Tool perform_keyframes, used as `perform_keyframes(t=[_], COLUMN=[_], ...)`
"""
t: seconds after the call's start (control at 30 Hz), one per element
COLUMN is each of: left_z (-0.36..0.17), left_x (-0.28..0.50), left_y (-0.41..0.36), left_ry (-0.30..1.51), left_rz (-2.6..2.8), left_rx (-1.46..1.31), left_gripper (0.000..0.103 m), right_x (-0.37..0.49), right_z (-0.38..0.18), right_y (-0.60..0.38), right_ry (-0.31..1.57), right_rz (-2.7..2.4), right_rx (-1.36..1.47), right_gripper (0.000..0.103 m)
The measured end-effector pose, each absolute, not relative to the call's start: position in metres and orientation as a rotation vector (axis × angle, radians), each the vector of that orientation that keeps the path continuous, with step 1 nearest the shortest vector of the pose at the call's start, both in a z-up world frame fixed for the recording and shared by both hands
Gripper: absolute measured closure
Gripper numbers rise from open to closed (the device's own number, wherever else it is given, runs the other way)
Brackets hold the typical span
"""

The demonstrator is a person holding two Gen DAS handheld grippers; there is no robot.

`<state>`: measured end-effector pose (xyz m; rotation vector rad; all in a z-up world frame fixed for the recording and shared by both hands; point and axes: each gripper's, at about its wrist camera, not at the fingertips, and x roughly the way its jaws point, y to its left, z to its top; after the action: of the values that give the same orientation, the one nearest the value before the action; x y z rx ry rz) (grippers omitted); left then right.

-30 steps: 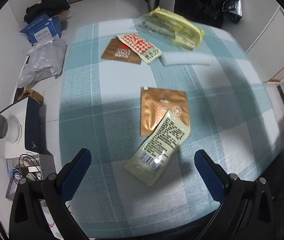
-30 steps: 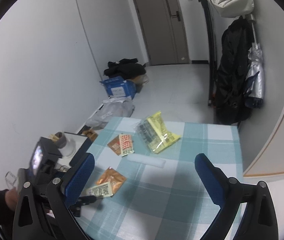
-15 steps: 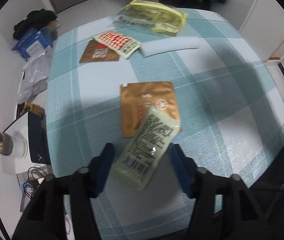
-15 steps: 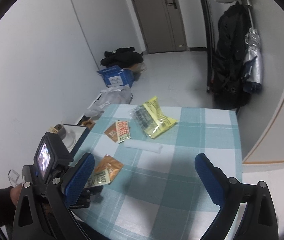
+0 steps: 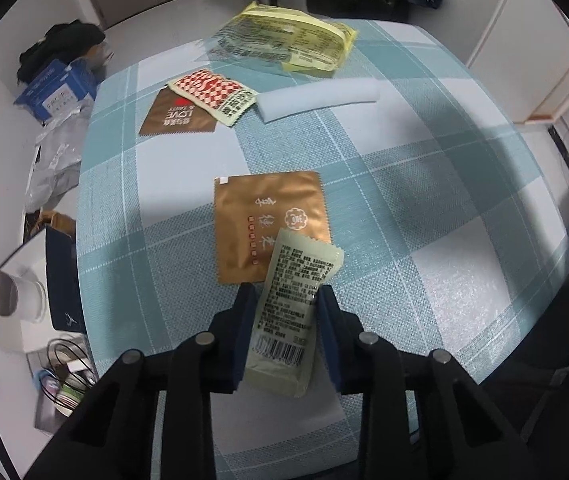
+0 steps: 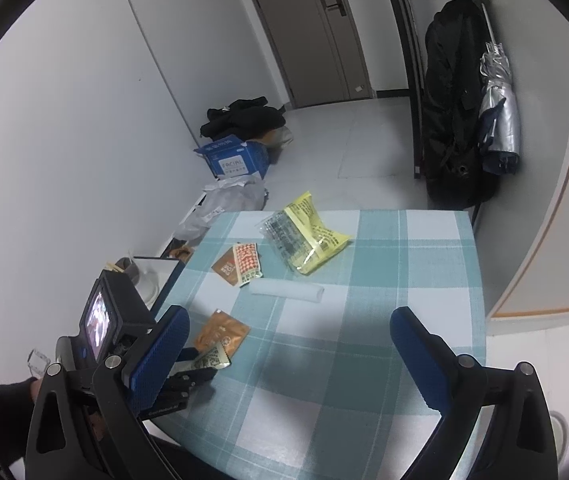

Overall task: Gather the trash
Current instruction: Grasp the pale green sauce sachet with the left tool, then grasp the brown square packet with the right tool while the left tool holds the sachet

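A pale green sachet (image 5: 292,300) with a barcode lies partly over a brown foil sachet (image 5: 268,220) on the checked tablecloth (image 5: 424,184). My left gripper (image 5: 284,312) points steeply down at it. Its jaws are closing, and the blue pads touch both long edges of the sachet. In the right wrist view the left gripper (image 6: 188,372) holds that sachet (image 6: 210,358) near the table's left front edge. My right gripper (image 6: 288,340) hangs open above the table with nothing between its fingers. Farther back lie a red checked sachet (image 5: 212,94), another brown sachet (image 5: 172,116), a yellow bag (image 5: 288,40) and a white foam strip (image 5: 316,98).
Left of the table stand a cup of sticks (image 5: 4,300) and a dark box (image 5: 62,280). On the floor are a blue carton (image 6: 236,160), a grey plastic bag (image 6: 228,204) and dark clothes (image 6: 244,116). Coats and a folded umbrella (image 6: 500,116) hang on the right.
The left gripper's jaws have gone from wide open to narrow around the pale green sachet, and it has come closer to the table. The right gripper stays open and barely moved.
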<state>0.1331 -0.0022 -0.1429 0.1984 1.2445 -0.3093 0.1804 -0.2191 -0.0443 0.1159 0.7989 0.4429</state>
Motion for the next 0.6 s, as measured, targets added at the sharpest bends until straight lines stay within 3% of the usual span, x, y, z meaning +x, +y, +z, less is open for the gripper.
perform_keyframes(t=[0.23, 0.6], left_z=[-0.145, -0.146], left_x=[0.137, 0.149], left_y=[0.007, 0.035], left_ry=[1.261, 1.283], left_rz=[-0.298, -0.301], left_rx=[0.119, -0.077], left_gripper=[0.082, 0.099], right_x=[0.18, 0.183], right_z=[-0.045, -0.05], right_y=[-0.219, -0.219], right_ry=[0.801, 0.84], right_rz=[0.429, 0.419], right_rx=[0.116, 0.156], right_gripper=[0.002, 0.002])
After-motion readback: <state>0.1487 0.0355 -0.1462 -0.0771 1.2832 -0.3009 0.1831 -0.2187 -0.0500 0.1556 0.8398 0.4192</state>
